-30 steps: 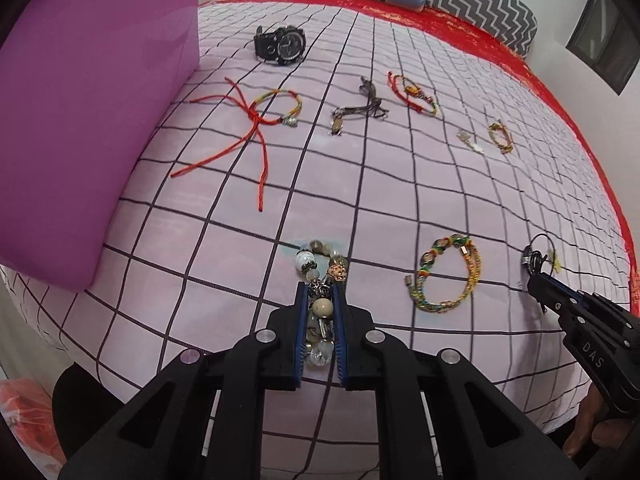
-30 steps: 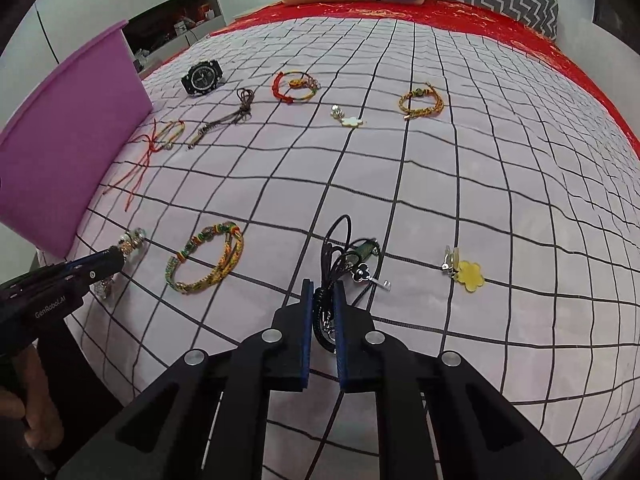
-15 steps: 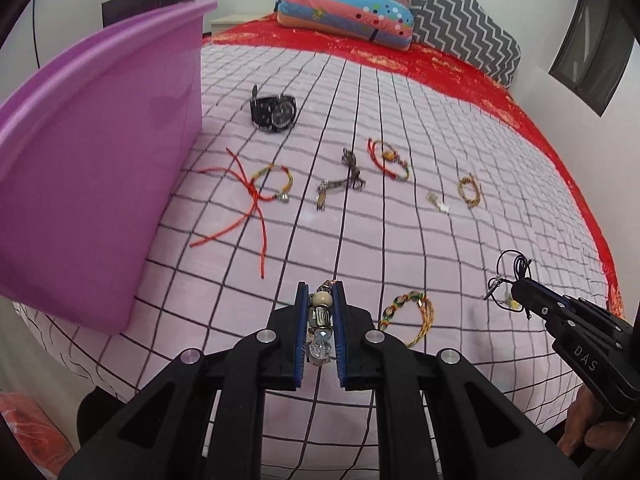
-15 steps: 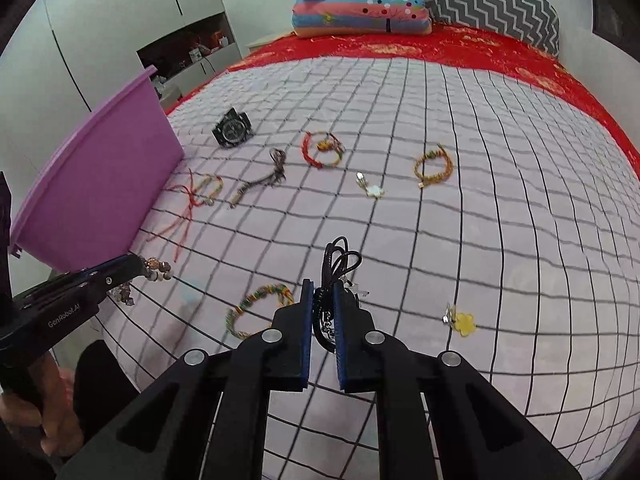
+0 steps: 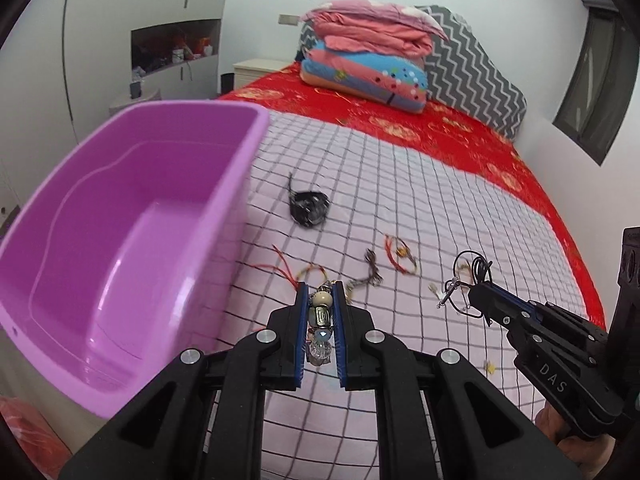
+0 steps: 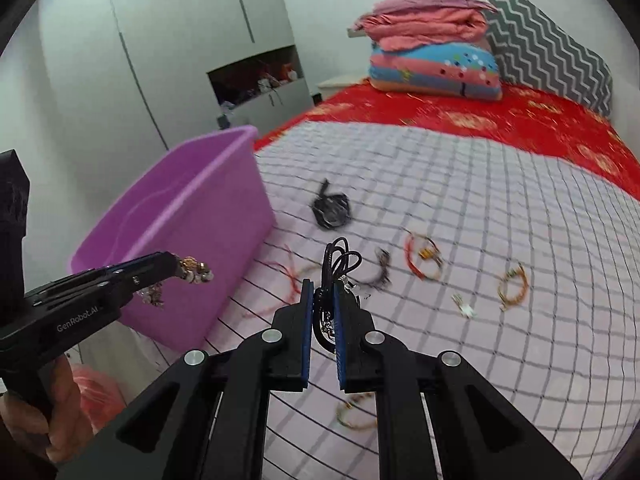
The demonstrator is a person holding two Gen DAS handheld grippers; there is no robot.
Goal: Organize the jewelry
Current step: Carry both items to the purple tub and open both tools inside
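Note:
My left gripper point(image 5: 320, 292) is shut on a beaded bracelet point(image 5: 320, 316) with cream, metal and clear beads, held up over the bed just right of the purple tub point(image 5: 256, 128). In the right wrist view the same left gripper point(image 6: 172, 260) shows the beaded bracelet point(image 6: 194, 270) dangling in front of the purple tub's wall point(image 6: 224, 220). My right gripper point(image 6: 322, 286) is shut on a black cord necklace point(image 6: 340, 260) whose loops stick up past the fingertips. The left wrist view shows that right gripper point(image 5: 476, 292) and the black cord necklace point(image 5: 472, 268) at the right.
On the checked sheet point(image 5: 440, 200) lie a black watch point(image 5: 310, 206), a red cord bracelet point(image 5: 400, 254), a dark knotted cord point(image 6: 380, 268), an orange bracelet point(image 6: 514, 288), a small white charm point(image 6: 464, 306) and a multicoloured bracelet point(image 6: 356, 416). Folded quilts point(image 5: 372, 60) are stacked at the bed's head.
Both grippers have risen off the bed with their jewelry still held. The views tilted up, so the tub's inside and the room's far end now show.

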